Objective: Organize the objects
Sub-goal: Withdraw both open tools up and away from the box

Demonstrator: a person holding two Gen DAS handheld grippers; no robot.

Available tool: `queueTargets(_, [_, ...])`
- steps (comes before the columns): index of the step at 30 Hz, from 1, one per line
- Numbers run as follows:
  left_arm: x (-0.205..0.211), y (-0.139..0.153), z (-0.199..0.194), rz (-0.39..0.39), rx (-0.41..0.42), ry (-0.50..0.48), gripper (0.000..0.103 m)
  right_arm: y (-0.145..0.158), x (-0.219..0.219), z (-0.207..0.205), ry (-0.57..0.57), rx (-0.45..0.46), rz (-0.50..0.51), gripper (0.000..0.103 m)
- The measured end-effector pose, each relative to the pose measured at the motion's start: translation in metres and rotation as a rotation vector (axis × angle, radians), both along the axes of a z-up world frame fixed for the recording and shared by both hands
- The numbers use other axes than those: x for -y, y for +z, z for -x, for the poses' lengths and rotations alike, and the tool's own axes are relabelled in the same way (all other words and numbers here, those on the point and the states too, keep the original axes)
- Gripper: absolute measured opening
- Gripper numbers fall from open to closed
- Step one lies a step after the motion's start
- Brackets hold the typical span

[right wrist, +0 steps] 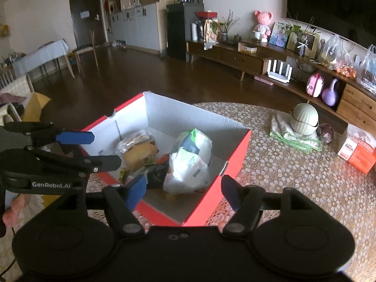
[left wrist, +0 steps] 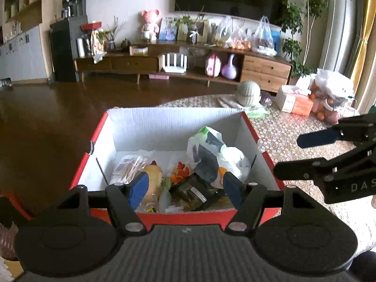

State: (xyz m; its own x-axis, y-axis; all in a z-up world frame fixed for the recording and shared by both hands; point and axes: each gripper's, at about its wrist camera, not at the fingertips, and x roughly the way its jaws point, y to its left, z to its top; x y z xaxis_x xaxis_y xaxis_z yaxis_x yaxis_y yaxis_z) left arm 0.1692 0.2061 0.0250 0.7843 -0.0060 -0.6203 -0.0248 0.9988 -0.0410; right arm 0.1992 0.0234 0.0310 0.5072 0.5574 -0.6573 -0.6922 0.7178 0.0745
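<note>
So the red box [left wrist: 249, 127] with white insides is seen sitting on the flower-patterned tabletop [right wrist: 293, 176], stuffed with a white plastic bag [right wrist: 188, 166], a yellowish packet [right wrist: 138, 152] and a dark wrapper [left wrist: 190, 192]. The left gripper [left wrist: 186, 189] is held above the box's near edge with its blue pads spread and nothing pinched. The right gripper [right wrist: 184, 191] is held just as wide and empty over the box's near corner.

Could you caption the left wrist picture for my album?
Left tool hangs open above a red box of bagged groceries, right tool open beside it.
</note>
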Motion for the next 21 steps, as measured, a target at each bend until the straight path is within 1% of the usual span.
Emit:
queueTargets(4, [0.007,0.007,0.019,-0.028,0.047,0.005,0.069,0.003,0.013,0.013,0.011,0.031,-0.047,0.076])
queueTargets(7, [0.010,0.012,0.031,-0.013,0.075,0.012,0.070,0.006,0.020,0.023,0.031,0.058,-0.083,0.080])
queueTargets(8, [0.011,0.013,0.033,-0.006,0.081,0.015,0.072,0.007,0.021,0.026,0.037,0.067,-0.091,0.082])
queueTargets(9, [0.012,0.014,0.036,0.001,0.089,0.019,0.078,0.007,0.024,0.029,0.042,0.076,-0.100,0.083])
queueTargets(10, [0.012,0.015,0.039,0.008,0.098,0.022,0.082,0.008,0.025,0.032,0.047,0.083,-0.108,0.084])
queueTargets(12, [0.014,0.017,0.045,0.025,0.114,0.027,0.082,0.009,0.029,0.038,0.052,0.089,-0.129,0.085])
queueTargets(14, [0.016,0.017,0.048,0.030,0.118,0.030,0.087,0.009,0.035,0.042,0.055,0.095,-0.152,0.086])
queueTargets(16, [0.018,0.016,0.052,0.036,0.123,0.038,0.100,0.009,0.038,0.043,0.049,0.097,-0.159,0.087])
queueTargets(17, [0.019,0.016,0.054,0.040,0.125,0.040,0.103,0.008,0.041,0.044,0.048,0.093,-0.164,0.087])
queueTargets(19, [0.021,0.015,0.057,0.041,0.133,0.045,0.103,0.005,0.044,0.046,0.047,0.080,-0.173,0.087])
queueTargets(21, [0.024,0.013,0.060,0.026,0.134,0.048,0.103,0.003,0.049,0.047,0.046,0.069,-0.179,0.087])
